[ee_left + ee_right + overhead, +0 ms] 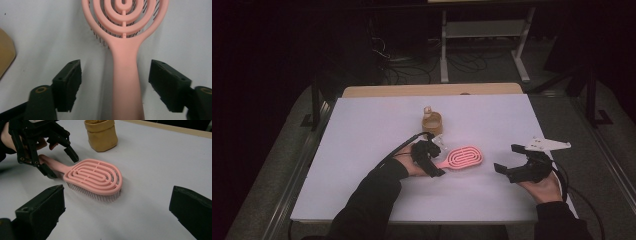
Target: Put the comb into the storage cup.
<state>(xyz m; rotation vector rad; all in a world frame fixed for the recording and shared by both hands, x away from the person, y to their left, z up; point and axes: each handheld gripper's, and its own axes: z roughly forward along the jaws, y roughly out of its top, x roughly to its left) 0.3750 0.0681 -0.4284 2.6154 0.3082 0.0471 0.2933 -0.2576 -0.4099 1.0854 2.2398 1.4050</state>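
A pink vented hairbrush lies flat on the white board, bristles down, with its handle toward the left. My left gripper is set down over that handle. In the left gripper view the handle runs up the middle between the two black jaws of the left gripper, with a gap on each side, so the pads do not press on it. My right gripper rests to the right of the brush head, open wide with nothing between its jaws, the right gripper pointing toward the brush.
A small tan fabric pouch stands upright just behind the brush, close to the left gripper. A wooden table edge shows beyond the board. Dark floor, cables and a metal frame lie farther back.
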